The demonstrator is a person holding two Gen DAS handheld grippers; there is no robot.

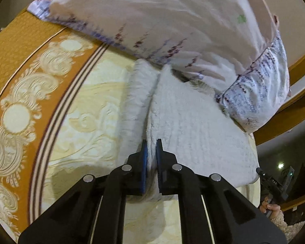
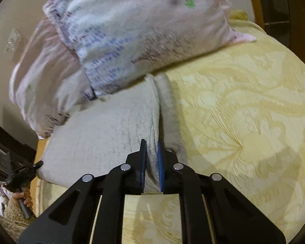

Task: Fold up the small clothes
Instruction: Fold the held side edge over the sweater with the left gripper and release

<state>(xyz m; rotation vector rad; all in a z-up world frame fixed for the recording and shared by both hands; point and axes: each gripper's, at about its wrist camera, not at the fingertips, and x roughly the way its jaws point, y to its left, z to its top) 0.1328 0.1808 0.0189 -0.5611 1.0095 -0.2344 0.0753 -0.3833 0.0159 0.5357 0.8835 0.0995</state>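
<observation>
Bed (image 1: 91, 93) with yellow damask bedspread, orange border on left wrist view. Pale fuzzy garment (image 1: 193, 126) lies on bedspread, far end touching floral pillow (image 1: 162, 20). Left tongs (image 1: 151, 158) pinched on folded garment edge. Right tongs (image 2: 152, 158) likewise clamped on garment (image 2: 103, 126) edge at opposite side. Pillow (image 2: 132, 30) blurred in both views.

We find almost no readable text; the right gripper (image 1: 274, 180) bears small pale letters, perhaps "DAS", too blurred to confirm.
</observation>
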